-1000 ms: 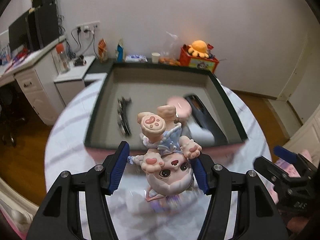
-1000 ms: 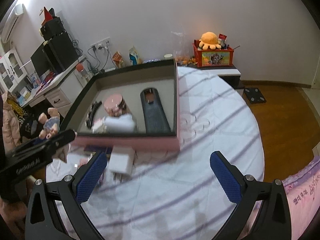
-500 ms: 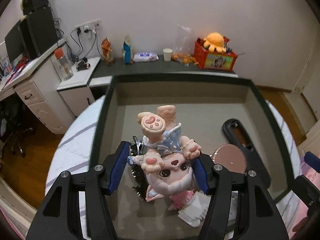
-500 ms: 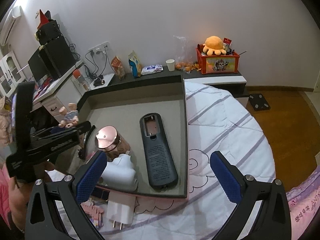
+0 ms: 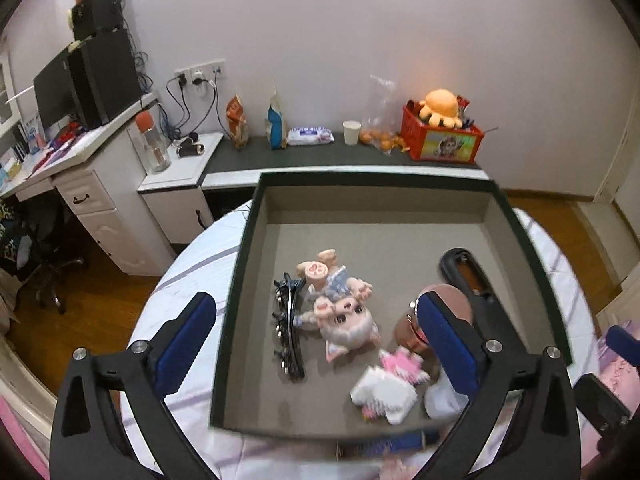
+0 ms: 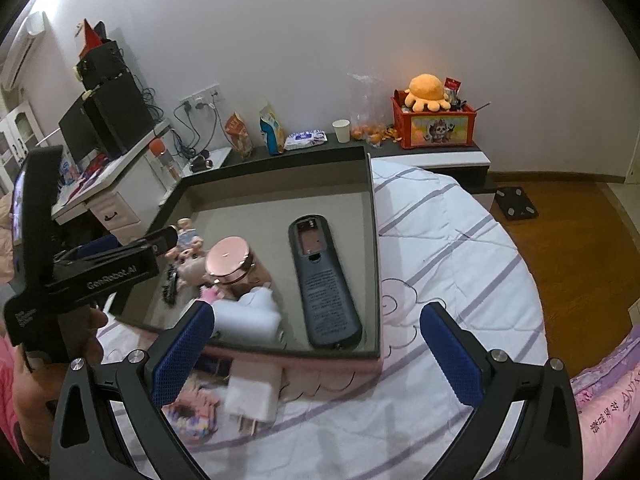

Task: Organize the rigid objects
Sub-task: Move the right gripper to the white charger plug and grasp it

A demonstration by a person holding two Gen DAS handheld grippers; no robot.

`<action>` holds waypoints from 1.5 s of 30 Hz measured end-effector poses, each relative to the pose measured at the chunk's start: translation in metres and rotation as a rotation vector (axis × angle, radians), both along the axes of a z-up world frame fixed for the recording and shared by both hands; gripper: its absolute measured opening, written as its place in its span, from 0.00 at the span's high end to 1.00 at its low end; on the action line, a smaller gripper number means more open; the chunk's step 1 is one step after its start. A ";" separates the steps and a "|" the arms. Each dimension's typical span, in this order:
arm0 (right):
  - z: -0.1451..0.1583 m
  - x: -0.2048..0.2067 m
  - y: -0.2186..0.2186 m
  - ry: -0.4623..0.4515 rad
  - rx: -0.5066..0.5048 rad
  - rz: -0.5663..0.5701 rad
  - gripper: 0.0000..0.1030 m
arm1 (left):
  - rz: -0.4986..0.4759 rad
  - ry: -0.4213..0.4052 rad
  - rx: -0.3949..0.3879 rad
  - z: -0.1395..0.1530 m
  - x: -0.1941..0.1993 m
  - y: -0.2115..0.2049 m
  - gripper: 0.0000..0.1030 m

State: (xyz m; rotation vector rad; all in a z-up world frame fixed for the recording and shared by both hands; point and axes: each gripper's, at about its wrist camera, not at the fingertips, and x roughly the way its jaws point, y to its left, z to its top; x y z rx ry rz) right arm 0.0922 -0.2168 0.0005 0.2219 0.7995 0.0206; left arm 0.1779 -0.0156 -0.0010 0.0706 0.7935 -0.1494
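Note:
A dark-rimmed box (image 5: 256,216) with a grey floor sits on the round white table. A pink pig figurine (image 5: 340,308) lies on its back inside, next to a black hair clip (image 5: 288,324). A rose-gold lidded jar (image 6: 228,260), a white plug (image 6: 252,312) and a dark remote (image 6: 324,280) also lie in the box (image 6: 372,208). My left gripper (image 5: 316,344) is open and empty above the figurine. My right gripper (image 6: 316,356) is open and empty over the box's near edge. A white charger (image 6: 252,392) lies on the table outside the box.
A pink and purple item (image 6: 192,412) lies on the table beside the charger. A pink and white object (image 5: 388,384) lies in the box's near right corner. Behind are a dark shelf (image 5: 320,156), a red toy crate (image 5: 440,136) and a desk (image 5: 60,156).
My left gripper opened and let go of the pig figurine, which now lies in the box. The left gripper pulled back and up. The right gripper moved slightly.

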 end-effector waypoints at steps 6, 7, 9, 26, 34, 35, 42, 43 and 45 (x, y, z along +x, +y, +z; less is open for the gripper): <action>0.009 -0.032 0.009 -0.020 -0.010 0.005 0.00 | 0.021 -0.057 -0.045 0.025 -0.056 0.022 0.00; 0.010 -0.035 0.010 -0.019 -0.010 0.004 0.00 | 0.026 -0.059 -0.051 0.026 -0.066 0.027 0.00; 0.008 -0.046 0.011 -0.013 -0.014 0.002 0.00 | 0.040 -0.062 -0.052 0.025 -0.085 0.034 0.00; -0.019 -0.069 0.050 0.062 -0.041 0.049 0.00 | 0.094 0.031 -0.070 -0.015 -0.147 0.059 0.00; -0.047 -0.032 0.063 0.148 -0.056 0.024 0.01 | 0.106 0.077 -0.073 -0.039 -0.130 0.067 0.00; -0.051 -0.026 0.063 0.160 -0.060 0.016 0.02 | 0.107 0.085 -0.078 -0.042 -0.127 0.068 0.00; -0.075 -0.004 0.065 0.226 -0.068 0.004 0.22 | 0.092 0.130 -0.090 -0.061 -0.113 0.068 0.00; -0.077 -0.003 0.066 0.232 -0.073 0.004 0.27 | 0.092 0.132 -0.095 -0.062 -0.111 0.068 0.00; -0.083 0.001 0.070 0.247 -0.095 0.010 0.29 | 0.091 0.134 -0.099 -0.063 -0.109 0.069 0.00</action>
